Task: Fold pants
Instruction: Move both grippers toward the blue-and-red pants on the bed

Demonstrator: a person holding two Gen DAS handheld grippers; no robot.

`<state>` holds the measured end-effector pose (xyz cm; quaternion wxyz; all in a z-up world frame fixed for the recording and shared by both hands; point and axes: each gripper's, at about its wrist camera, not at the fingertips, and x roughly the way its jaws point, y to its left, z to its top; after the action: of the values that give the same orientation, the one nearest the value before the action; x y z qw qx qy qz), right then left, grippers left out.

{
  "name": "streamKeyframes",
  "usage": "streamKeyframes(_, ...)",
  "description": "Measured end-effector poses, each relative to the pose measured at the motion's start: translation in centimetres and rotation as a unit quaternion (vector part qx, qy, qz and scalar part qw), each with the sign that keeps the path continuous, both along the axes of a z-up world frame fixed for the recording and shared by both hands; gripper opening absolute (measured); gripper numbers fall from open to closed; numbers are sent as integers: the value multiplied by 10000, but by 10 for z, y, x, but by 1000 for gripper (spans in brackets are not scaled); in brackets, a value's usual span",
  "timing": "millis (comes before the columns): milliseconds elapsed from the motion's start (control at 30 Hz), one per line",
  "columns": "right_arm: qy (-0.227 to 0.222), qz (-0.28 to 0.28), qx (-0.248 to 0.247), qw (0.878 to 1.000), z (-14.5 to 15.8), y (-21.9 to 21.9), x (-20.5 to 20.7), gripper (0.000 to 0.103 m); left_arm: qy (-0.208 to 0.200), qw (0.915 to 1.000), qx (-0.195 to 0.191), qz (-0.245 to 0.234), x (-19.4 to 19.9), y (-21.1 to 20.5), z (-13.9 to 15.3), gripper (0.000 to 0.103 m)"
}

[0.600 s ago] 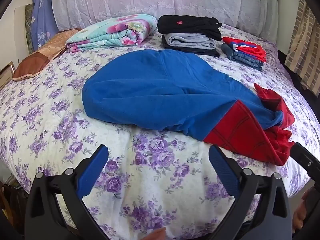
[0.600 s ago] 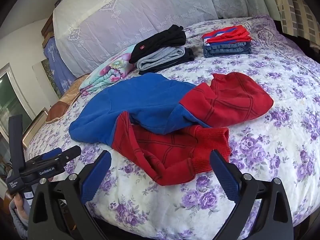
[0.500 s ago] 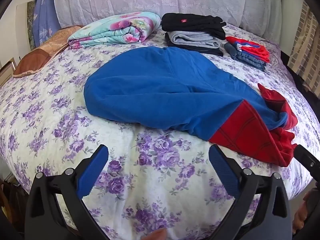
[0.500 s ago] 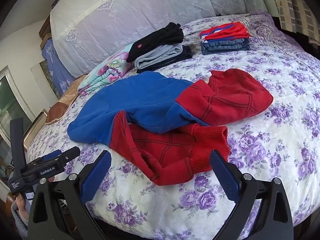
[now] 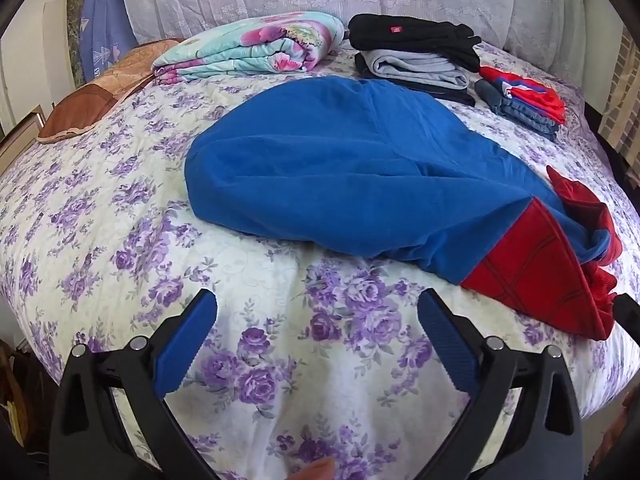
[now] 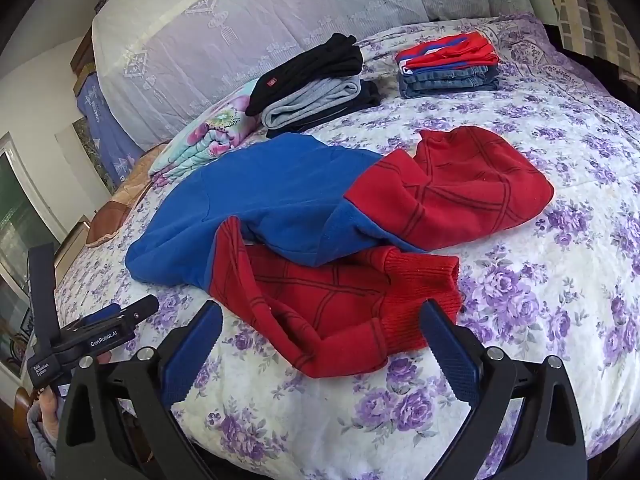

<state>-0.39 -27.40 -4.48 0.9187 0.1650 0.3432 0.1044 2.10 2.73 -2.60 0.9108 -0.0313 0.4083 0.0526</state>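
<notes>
Pants [image 6: 280, 208] bunched on bed [image 6: 560, 300], blue waist far, red legs [image 6: 340, 304] near edge. Left claw [image 5: 316, 344] and right claw [image 6: 320, 344] both released, empty, hovering short of fabric. Soft, limp fleece, likely light; pinch ribbed cuffs [image 6: 424, 280] or waistband.

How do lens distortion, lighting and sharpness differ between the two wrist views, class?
Left wrist view: the bed bulges barrel-like, corners vignette black, light is even, the pants sharp. Right wrist view: same bulge, stronger brightness on the headboard cover, red cuffs crisp.
</notes>
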Motion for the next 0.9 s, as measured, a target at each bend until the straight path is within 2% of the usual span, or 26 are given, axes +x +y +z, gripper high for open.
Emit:
streamKeyframes(267, 0, -10, 14, 10000, -1, -2, 5, 99, 90, 9998, -134, -63, 9, 6, -5, 98)
streamKeyframes(467, -187, 140, -120, 9997, 0, -9, -1, 99, 81, 9964, -787, -289, 31, 24, -3, 98)
streamKeyframes(633, -182, 161, -3, 9997, -6, -20, -5, 99, 75, 9927, -1112, -458, 58, 41, 5, 98)
streamKeyframes(900, -111, -140, 497, 9986, -14, -51, -3, 99, 204, 9755, -2114, -577, 92, 64, 0, 98)
